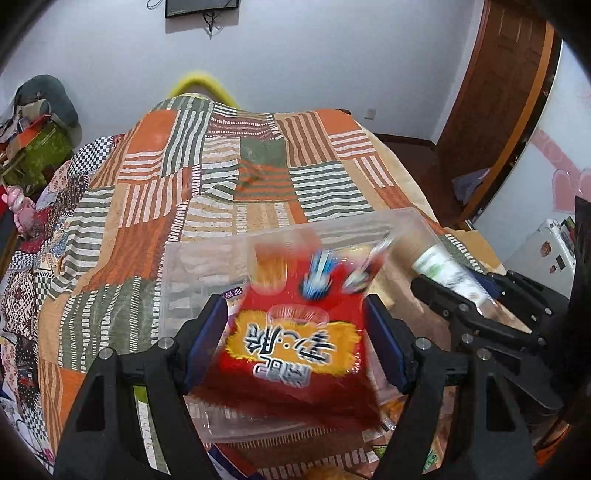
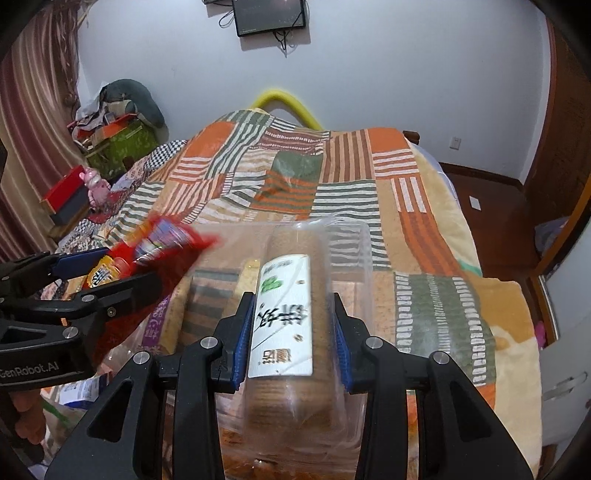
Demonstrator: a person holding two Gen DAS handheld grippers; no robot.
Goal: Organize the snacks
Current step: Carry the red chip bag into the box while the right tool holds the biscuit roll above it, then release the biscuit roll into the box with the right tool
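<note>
Patchwork bed (image 1: 229, 177) carries clear bin (image 1: 192, 273); L gripper (image 1: 295, 343) pinches red snack bag (image 1: 295, 354), R gripper (image 2: 293, 339) pinches biscuit sleeve (image 2: 291, 317), both over bin's near edge, prob for dropping in.

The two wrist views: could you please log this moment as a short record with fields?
setting: patchwork blanket on a bed
left gripper: shut on a red snack bag, held over the bin
right gripper: shut on a clear-wrapped biscuit pack with a white label
container: clear plastic bin on the blanket below both grippers
bin contents: some packets, blurred, kind unclear
background: wall screen, wooden door
</note>
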